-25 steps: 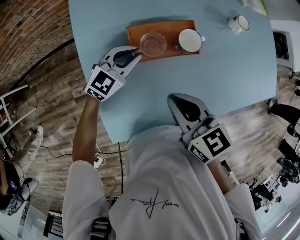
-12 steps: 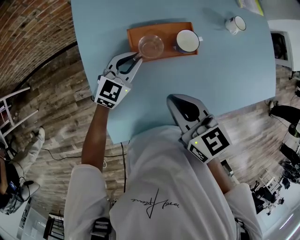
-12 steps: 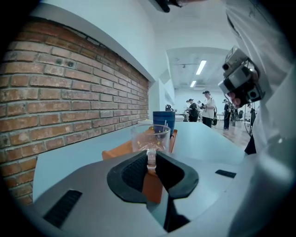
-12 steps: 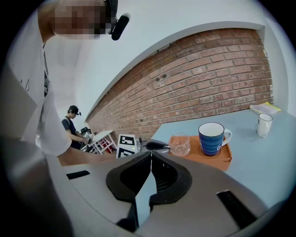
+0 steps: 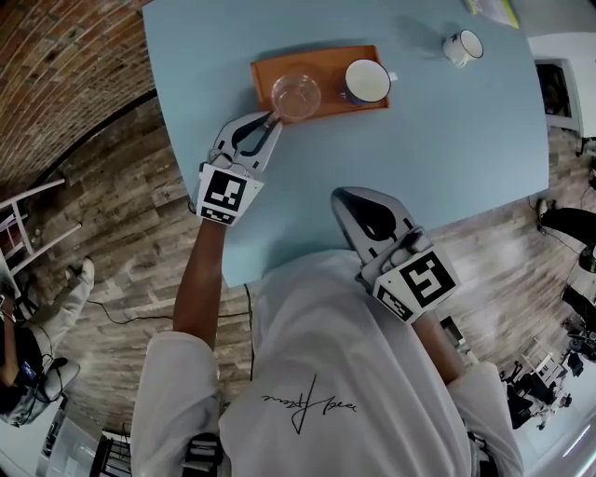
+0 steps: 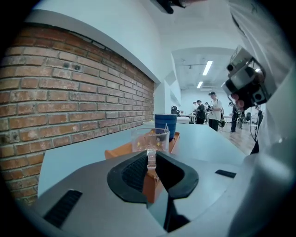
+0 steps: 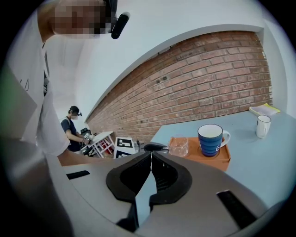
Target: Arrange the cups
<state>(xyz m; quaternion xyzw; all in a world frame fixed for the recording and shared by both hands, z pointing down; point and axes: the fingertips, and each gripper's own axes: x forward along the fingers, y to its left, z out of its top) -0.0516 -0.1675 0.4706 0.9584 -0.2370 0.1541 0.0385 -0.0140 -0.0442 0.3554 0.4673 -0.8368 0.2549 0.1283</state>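
Observation:
An orange tray (image 5: 321, 56) lies on the far side of the light blue table (image 5: 447, 140). A clear glass cup (image 5: 296, 95) stands on the tray's left part, and a blue mug (image 5: 367, 81) with a white inside stands on its right part. My left gripper (image 5: 272, 118) reaches the cup from the near left and is shut on its thin glass handle (image 6: 151, 157); the cup (image 6: 150, 138) stands upright on the tray. My right gripper (image 5: 346, 197) hovers over the table's near edge, shut and holding nothing (image 7: 150, 153). It faces the tray (image 7: 222, 155) from a distance.
A small white mug (image 5: 464, 46) stands alone on the table at the far right, with a yellowish booklet (image 5: 503, 9) beyond it. A brick wall runs along the table's left side. Several people stand in the room behind.
My left gripper has swung round: its marker cube moved right and nearer, so it points more straight at the glass cup. The cup stays on the tray. The right gripper has not moved.

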